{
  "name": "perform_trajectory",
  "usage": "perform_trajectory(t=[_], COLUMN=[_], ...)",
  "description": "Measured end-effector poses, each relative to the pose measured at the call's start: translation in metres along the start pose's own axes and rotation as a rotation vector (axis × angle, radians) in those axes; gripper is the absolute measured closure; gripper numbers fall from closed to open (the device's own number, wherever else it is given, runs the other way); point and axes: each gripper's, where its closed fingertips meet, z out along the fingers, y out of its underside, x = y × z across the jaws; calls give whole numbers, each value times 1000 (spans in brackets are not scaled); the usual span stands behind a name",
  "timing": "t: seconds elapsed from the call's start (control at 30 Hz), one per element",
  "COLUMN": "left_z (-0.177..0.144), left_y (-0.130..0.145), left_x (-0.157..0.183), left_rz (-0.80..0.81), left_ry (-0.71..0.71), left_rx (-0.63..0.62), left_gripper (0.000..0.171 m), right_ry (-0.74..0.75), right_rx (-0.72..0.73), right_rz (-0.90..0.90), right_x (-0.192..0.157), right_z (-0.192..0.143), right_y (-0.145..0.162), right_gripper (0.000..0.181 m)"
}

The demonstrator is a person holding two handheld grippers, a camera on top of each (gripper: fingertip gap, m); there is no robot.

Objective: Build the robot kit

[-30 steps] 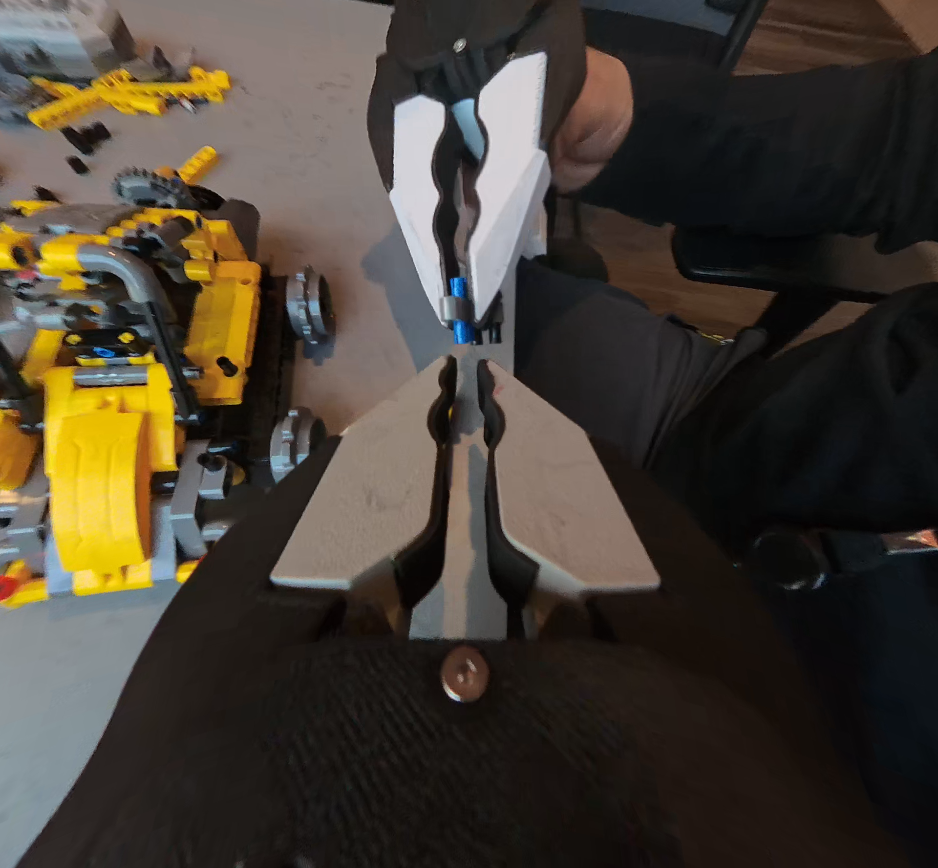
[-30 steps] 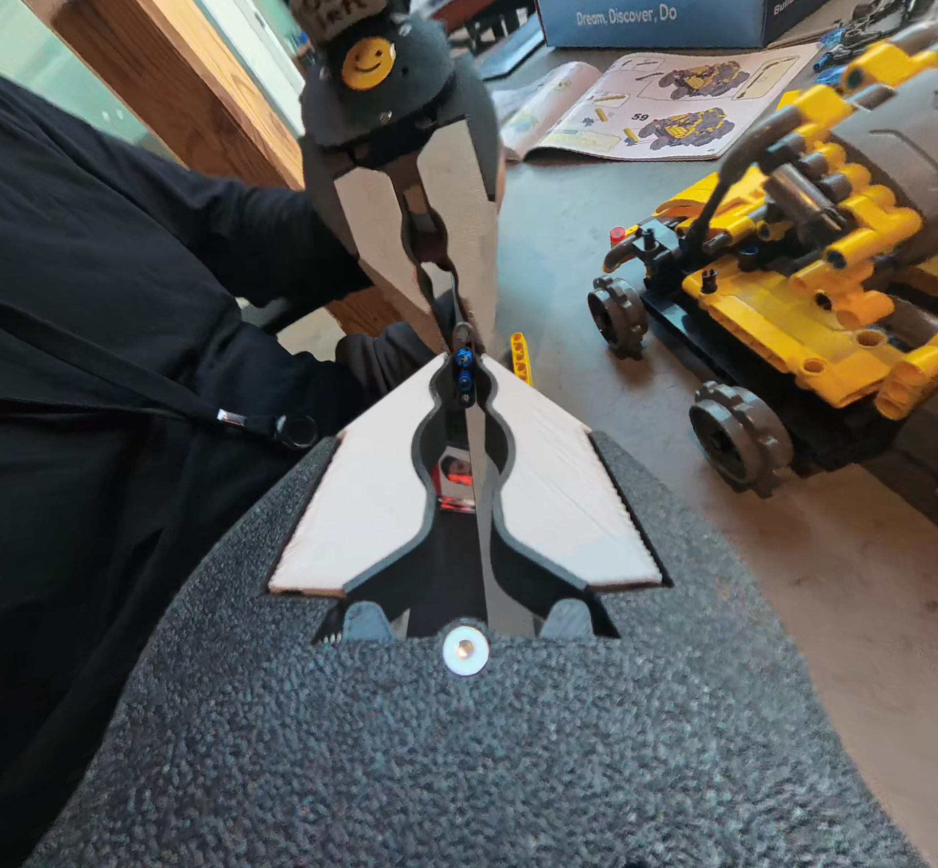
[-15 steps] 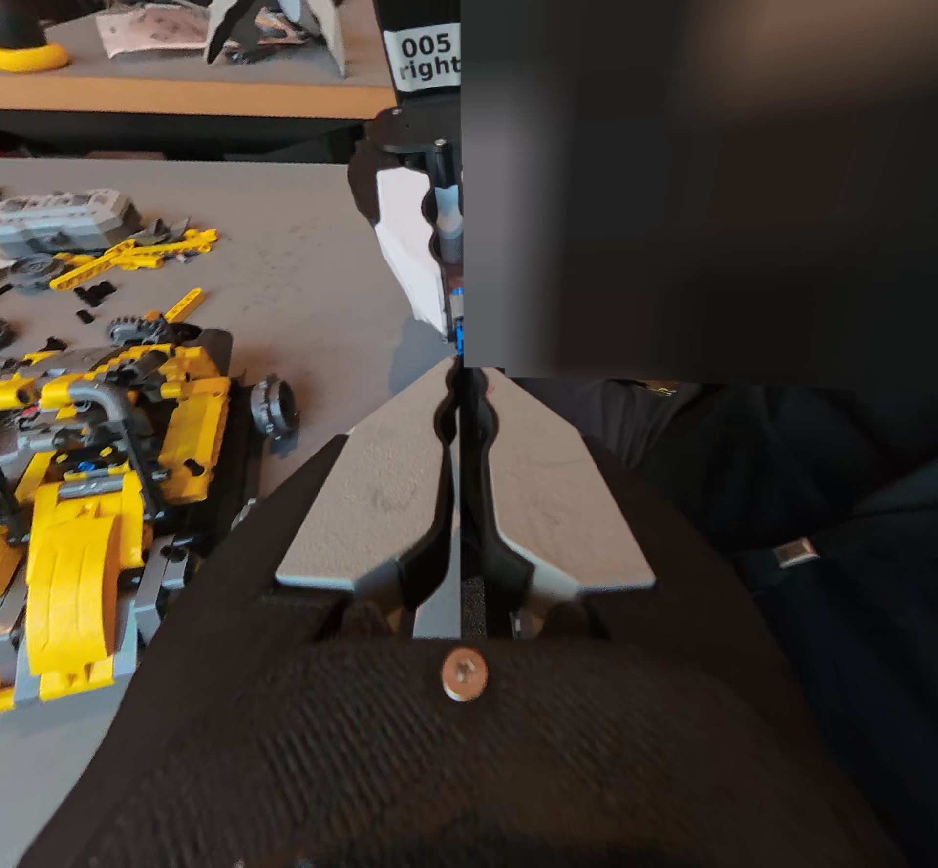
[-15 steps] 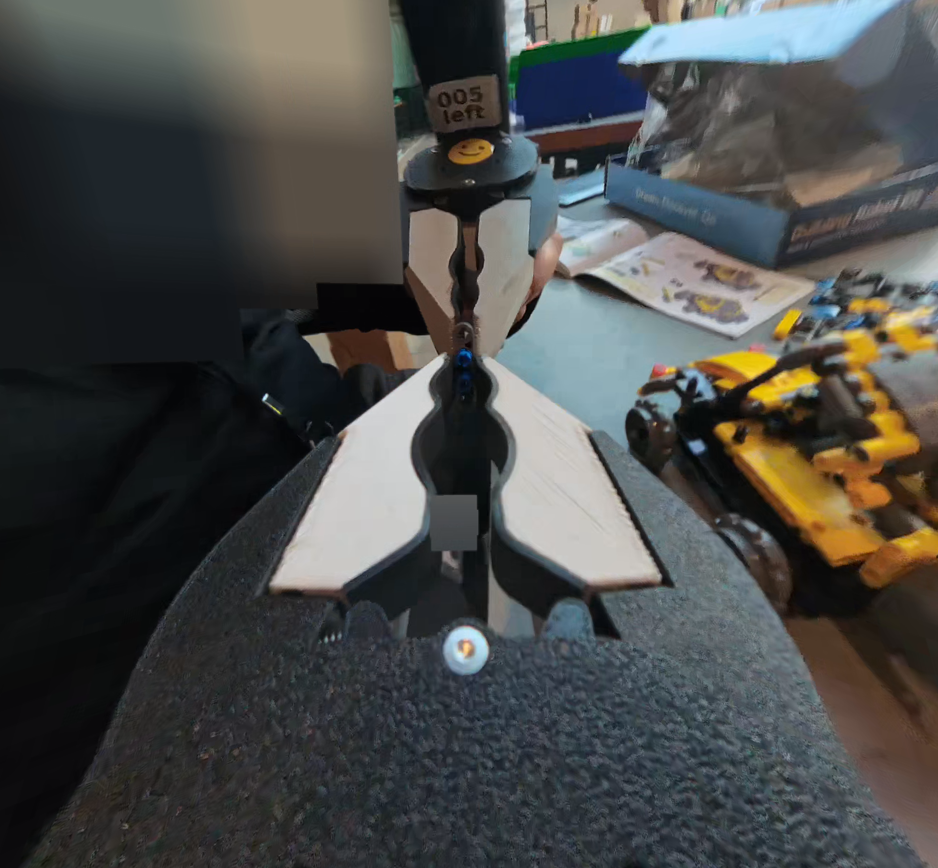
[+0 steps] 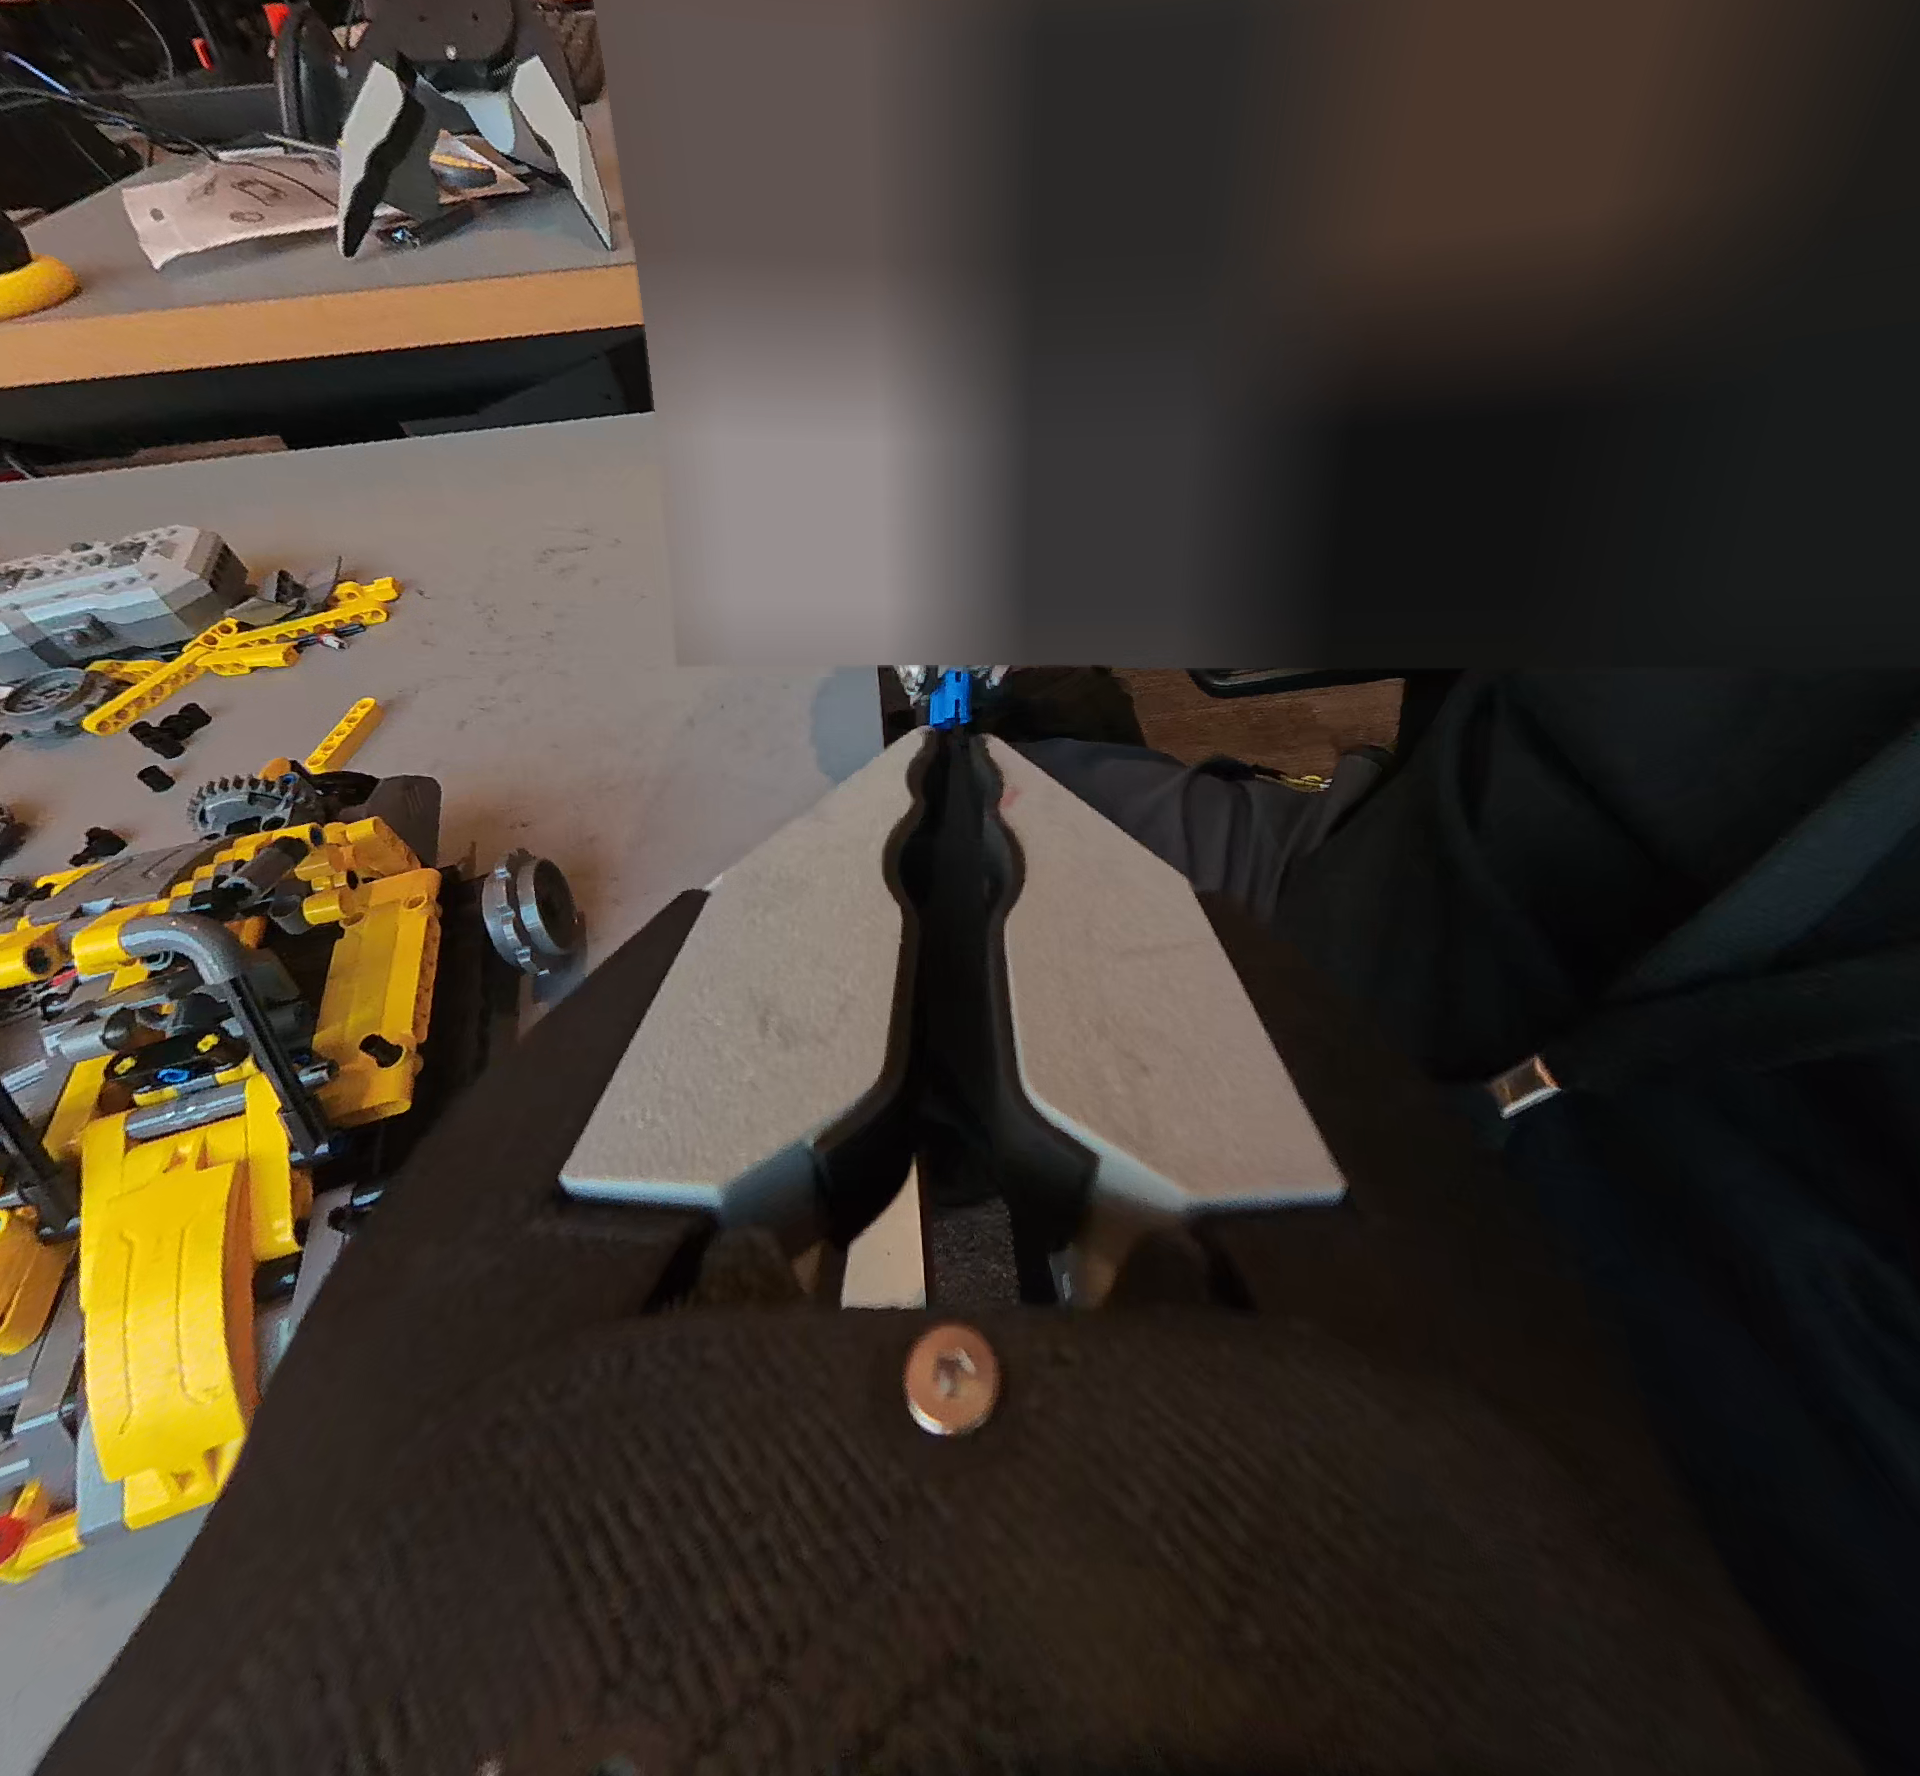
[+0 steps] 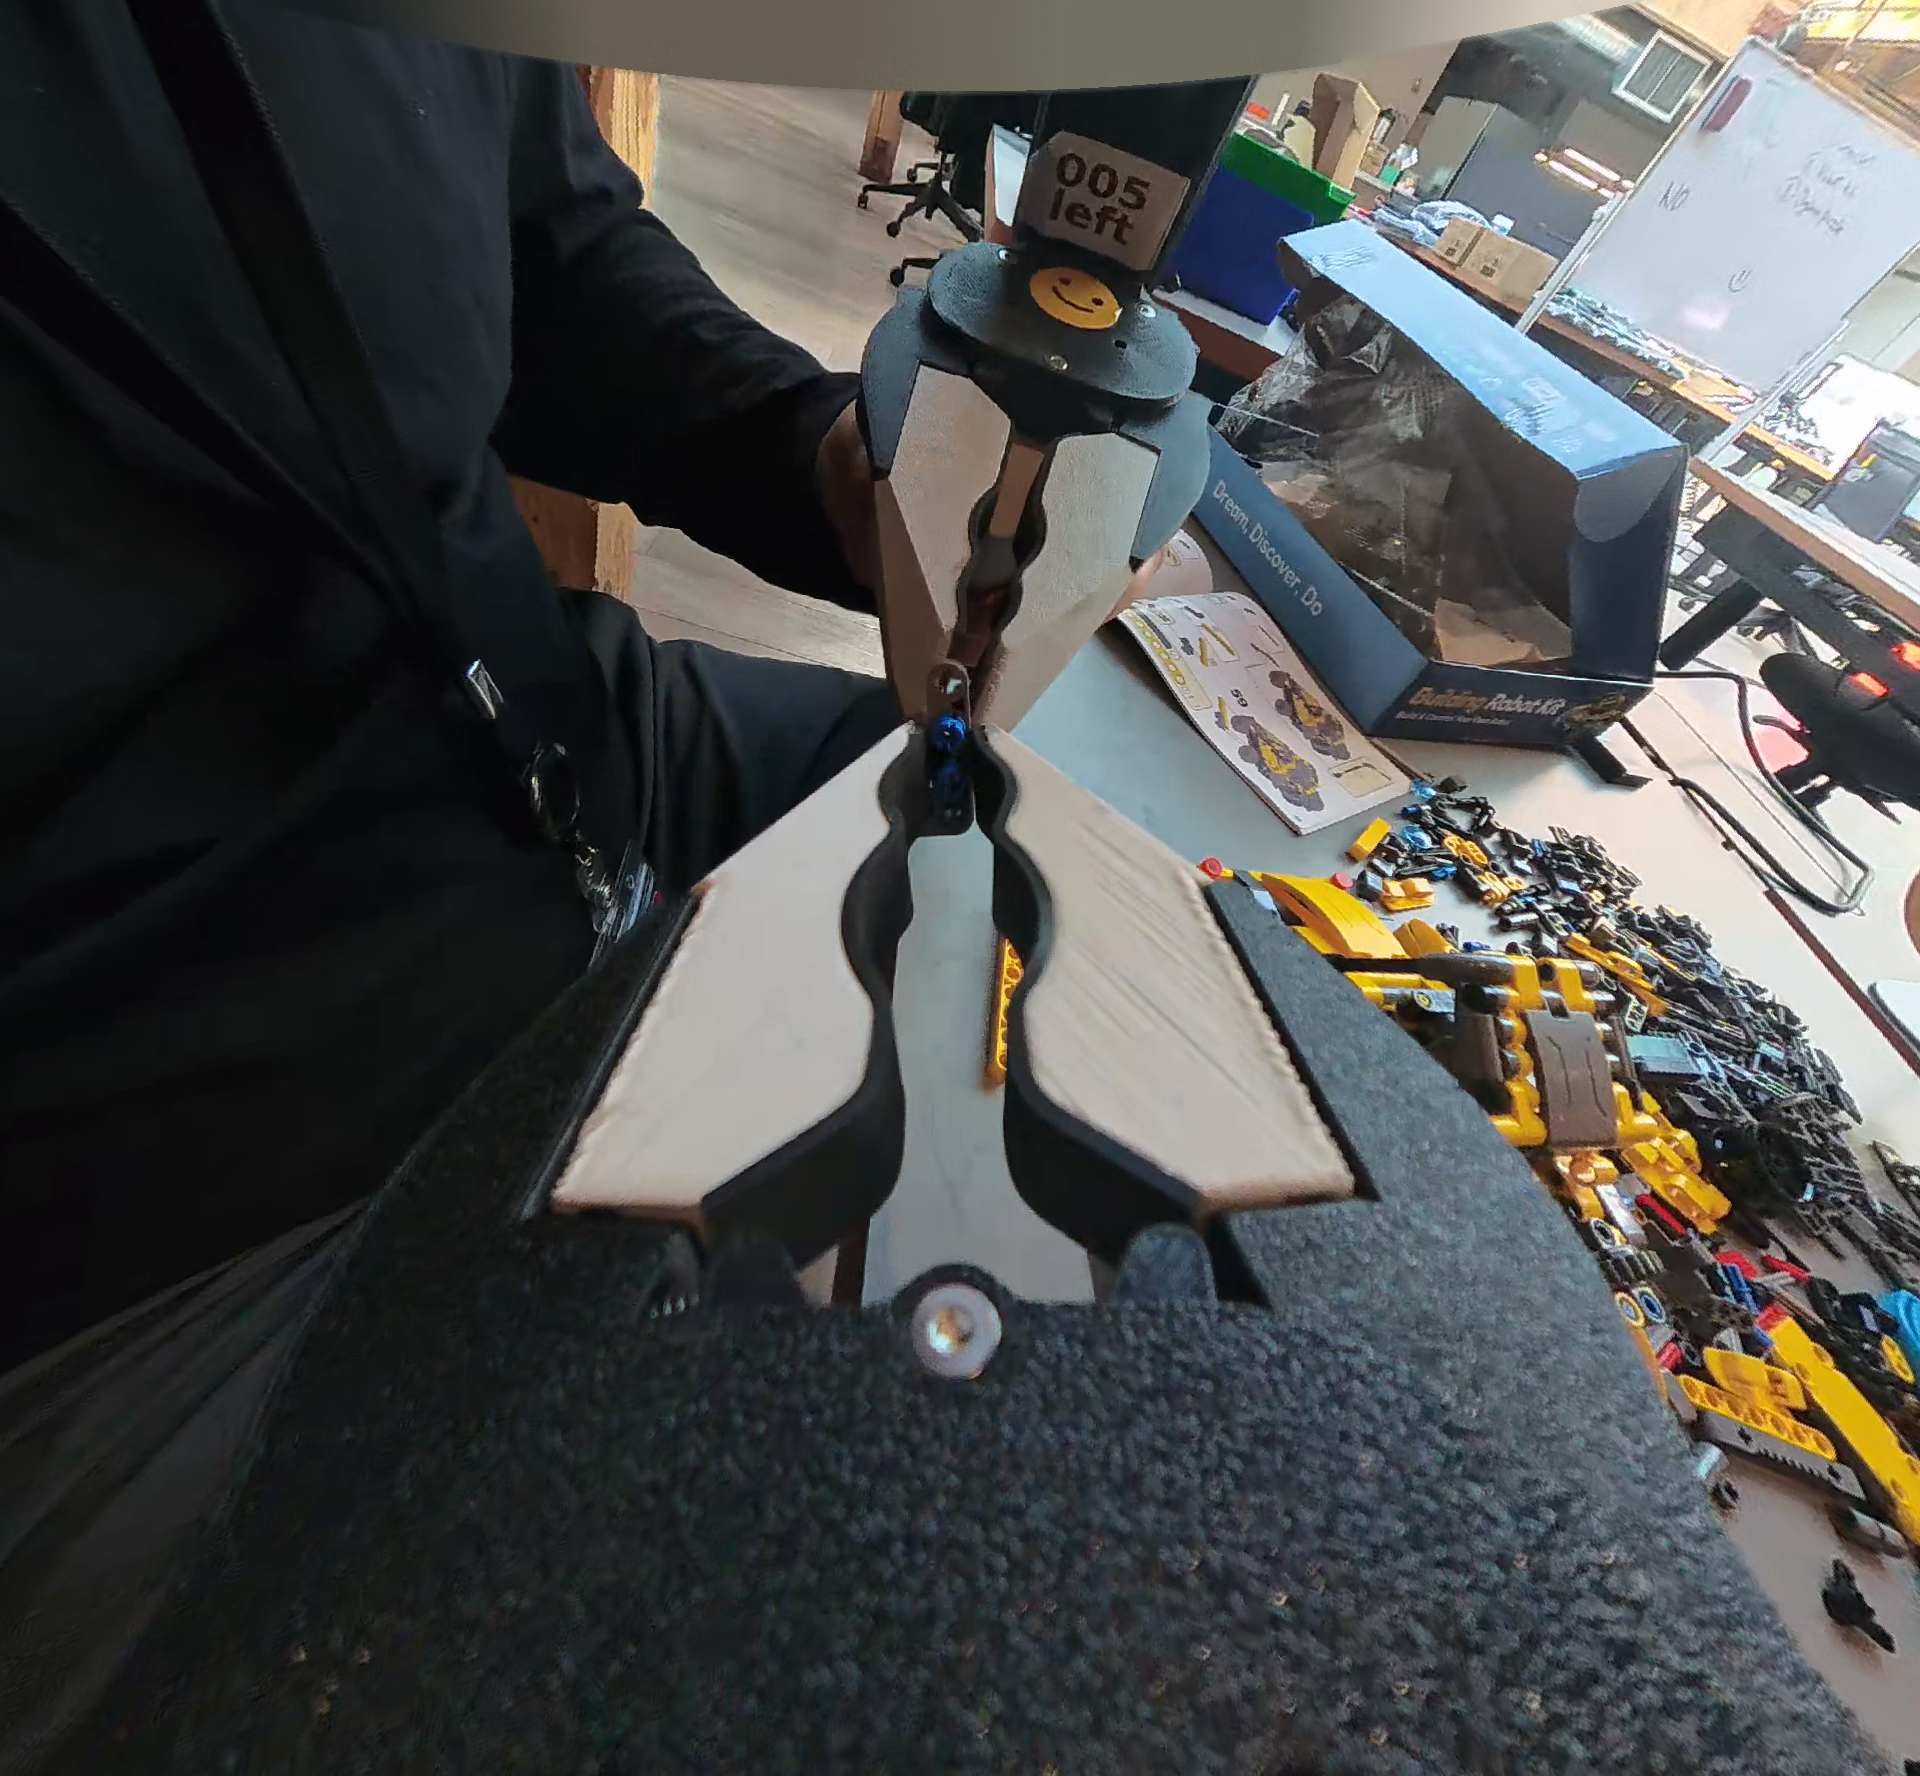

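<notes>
My right gripper [image 6: 945,739] is shut on a small blue pin [image 6: 945,737] seated in a black piece, held in the air over the person's lap. My left gripper [image 6: 964,677] meets it tip to tip from above. Its jaws are shut, and they seem to pinch a small grey piece [image 6: 951,684] on the pin's end. In the left wrist view my left gripper [image 5: 951,741] is shut with the blue pin [image 5: 951,700] just beyond its tips. A blurred patch hides the right gripper there.
A yellow and grey brick vehicle [image 5: 208,999] stands on the grey table [image 5: 540,604], also in the right wrist view [image 6: 1507,1020]. Beyond it lie loose parts [image 6: 1714,947], a booklet [image 6: 1257,718] and a blue box [image 6: 1455,500]. A spare gripper [image 5: 457,85] stands on a far table. My two grippers' fingertips are within a few centimetres of each other.
Both grippers have risen and tilted while staying tip to tip on the blue pin. The views now look farther across the table and room.
</notes>
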Motion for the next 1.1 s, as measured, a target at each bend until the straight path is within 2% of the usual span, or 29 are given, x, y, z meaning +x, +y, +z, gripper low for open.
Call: perform_trajectory(t=[0.33,0.63,0.9,1.1], left_z=[-1,-1,-1,-1], left_y=[0,-3,-3,0], left_x=[-4,-4,-3,-7], left_rz=[78,80,103,220], left_ry=[-73,-81,-94,-204], left_rx=[-27,-24,-30,-73], left_gripper=[171,167,170,171], right_ry=[16,29,40,65], right_rx=[-25,-41,-43,-59], right_rz=[-31,-50,-60,-93], right_x=[0,1,1,3], right_z=[0,-1,1,1], right_y=[3,4,5,6], right_gripper=[174,173,174,173])
